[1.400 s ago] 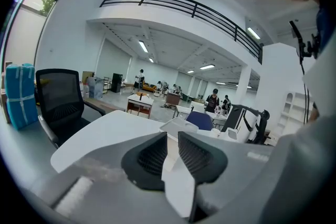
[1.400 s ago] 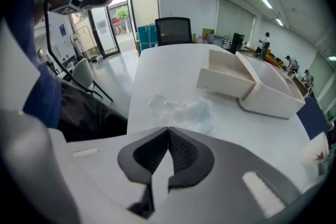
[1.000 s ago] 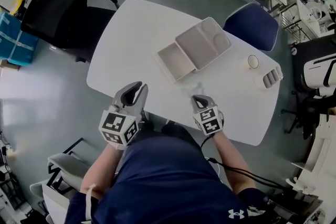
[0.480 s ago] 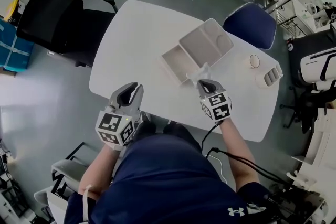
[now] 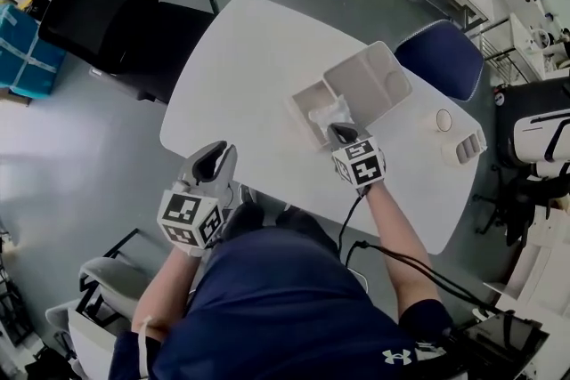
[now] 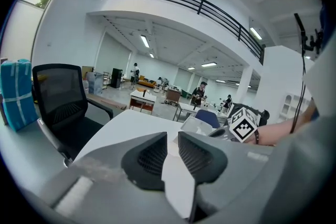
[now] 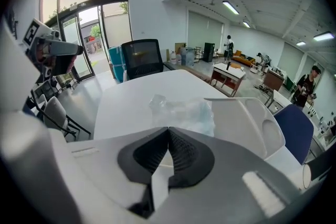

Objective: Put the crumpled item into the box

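A white box point(image 5: 383, 76) lies open on the white table point(image 5: 240, 76), its shallow half point(image 5: 303, 100) nearer me. The crumpled item point(image 5: 328, 114) is a wad of clear plastic. My right gripper point(image 5: 341, 134) is shut on its near edge and holds it over the box's shallow half. In the right gripper view the wad point(image 7: 184, 112) sticks out past the closed tips of the right gripper point(image 7: 168, 130), beside the box point(image 7: 252, 118). My left gripper point(image 5: 212, 163) hangs at the table's near edge. In its own view the left gripper point(image 6: 172, 136) shows a narrow gap with nothing in it.
A black office chair point(image 5: 107, 9) stands at the table's far left and a blue chair point(image 5: 443, 58) at its far right. A small round object point(image 5: 443, 120) and a grey slotted holder point(image 5: 469, 147) sit on the table's right end. Blue bins point(image 5: 22, 49) stand left.
My right gripper has carried the crumpled item away from me, from the bare table to over the box. My left gripper has drifted slightly back toward the table's near edge.
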`<state>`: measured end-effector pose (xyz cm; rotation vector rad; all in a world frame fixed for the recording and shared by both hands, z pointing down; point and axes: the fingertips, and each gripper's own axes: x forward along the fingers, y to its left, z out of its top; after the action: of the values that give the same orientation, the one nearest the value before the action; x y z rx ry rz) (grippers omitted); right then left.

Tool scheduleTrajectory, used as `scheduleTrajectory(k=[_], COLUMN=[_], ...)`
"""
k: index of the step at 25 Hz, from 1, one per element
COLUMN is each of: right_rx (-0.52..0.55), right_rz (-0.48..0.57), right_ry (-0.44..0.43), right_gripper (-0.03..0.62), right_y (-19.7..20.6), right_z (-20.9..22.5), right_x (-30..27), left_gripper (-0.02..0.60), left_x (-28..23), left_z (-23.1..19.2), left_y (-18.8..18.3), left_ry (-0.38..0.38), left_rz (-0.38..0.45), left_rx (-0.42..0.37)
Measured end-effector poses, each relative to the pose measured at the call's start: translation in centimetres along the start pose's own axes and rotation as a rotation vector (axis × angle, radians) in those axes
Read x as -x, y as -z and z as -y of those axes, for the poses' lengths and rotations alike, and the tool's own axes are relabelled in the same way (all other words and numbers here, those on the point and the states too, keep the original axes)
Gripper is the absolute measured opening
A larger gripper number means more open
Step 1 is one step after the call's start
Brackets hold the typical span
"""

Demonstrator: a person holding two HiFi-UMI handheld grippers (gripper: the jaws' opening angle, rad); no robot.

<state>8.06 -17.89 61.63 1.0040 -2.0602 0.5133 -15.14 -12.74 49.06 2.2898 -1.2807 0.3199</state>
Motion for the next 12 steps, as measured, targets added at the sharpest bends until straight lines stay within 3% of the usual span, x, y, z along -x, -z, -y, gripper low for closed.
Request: scheduleTrajectory(k=[12], right_rx=[0.022], right_rz=[-0.136], right_ry=[-0.066], right_gripper=[0.006], right_y=[0.2], right_z=[0.0], right_x=[-5.4], left_gripper=[0.072], left_x=[0.5], left_z=[-1.7], left_y=[0.9], left_ry=[-0.049], left_rz=[0.002], left_rx=[0.047])
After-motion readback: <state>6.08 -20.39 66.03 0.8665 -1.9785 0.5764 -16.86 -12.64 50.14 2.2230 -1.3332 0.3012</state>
